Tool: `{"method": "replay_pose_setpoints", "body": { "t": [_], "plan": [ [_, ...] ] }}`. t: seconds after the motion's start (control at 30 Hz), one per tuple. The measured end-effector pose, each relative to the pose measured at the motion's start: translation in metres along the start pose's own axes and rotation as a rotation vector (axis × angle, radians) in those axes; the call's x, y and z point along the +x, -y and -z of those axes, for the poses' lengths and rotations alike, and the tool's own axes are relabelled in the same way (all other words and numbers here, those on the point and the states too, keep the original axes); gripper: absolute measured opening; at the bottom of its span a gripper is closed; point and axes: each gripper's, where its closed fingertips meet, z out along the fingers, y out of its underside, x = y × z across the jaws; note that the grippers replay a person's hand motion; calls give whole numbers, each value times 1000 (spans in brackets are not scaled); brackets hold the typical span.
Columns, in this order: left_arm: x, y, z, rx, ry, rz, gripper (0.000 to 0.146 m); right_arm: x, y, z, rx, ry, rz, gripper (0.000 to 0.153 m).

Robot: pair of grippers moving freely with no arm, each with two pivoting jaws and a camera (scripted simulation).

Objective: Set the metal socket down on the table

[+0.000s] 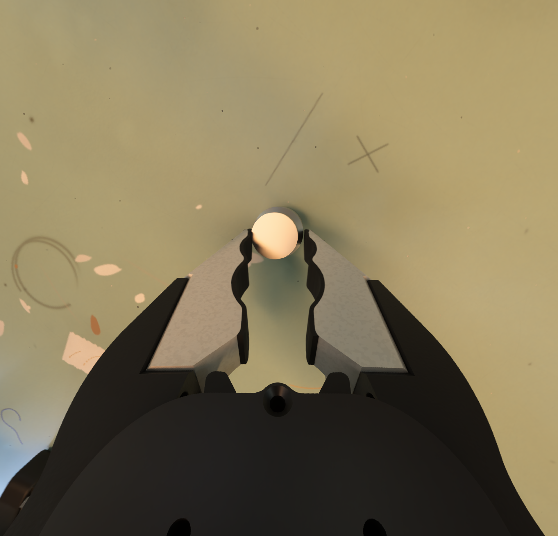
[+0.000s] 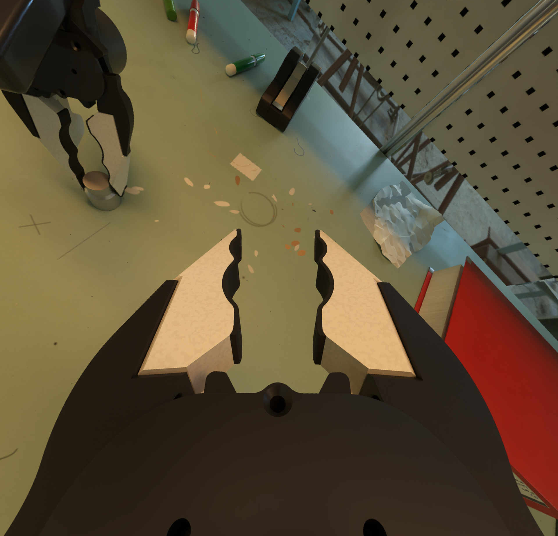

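Left gripper [image 1: 277,234] is pinched on the socket [image 1: 275,237], fingertips on either side of its upper part. From the left wrist view I'm looking straight down on the socket's flat top, axis vertical.

Right wrist view shows it from the side, at about 10 o'clock: socket [image 2: 101,190] stands upright, and its base looks to be touching the counter [image 2: 151,279], with a contact shadow right under it and no visible gap. So placement looks essentially done, though I can't fully rule out a hair of clearance.

Left to do, as I read it: let go, then lift straight up so the tips don't drag or tip it. Socket is a short cylinder on a flat end, so it should stay put.

Right gripper [image 2: 277,234] is empty, jaws parted at a medium width, hanging over bare counter well clear of the socket. Not involved.

Clutter, all well away from the socket: markers [image 2: 193,20] at 12 o'clock, a black holder [image 2: 287,89] at 1, crumpled paper [image 2: 398,219] at 2, and a red book [image 2: 498,355] at 4.
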Motion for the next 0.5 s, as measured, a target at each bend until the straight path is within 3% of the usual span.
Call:
{"method": "replay_pose_setpoints", "body": {
  "t": [0.13,0.23,0.37,0.43,0.5],
  "plan": [
    [-1,10,9,38,21,67,51,1,0,0,11,6,-9,48],
    [-4,27,37,138,94,113,59,1,-1,0,7,7,-11,48],
    [-13,40,113,363,311,247,62,1,-1,2,10,2,-7,48],
    [-16,18,160,397,473,379,68,1,0,4,19,-1,-8,48],
    [-15,-26,202,333,668,529,72,1,1,5,24,-1,-8,48]
  ]
}}
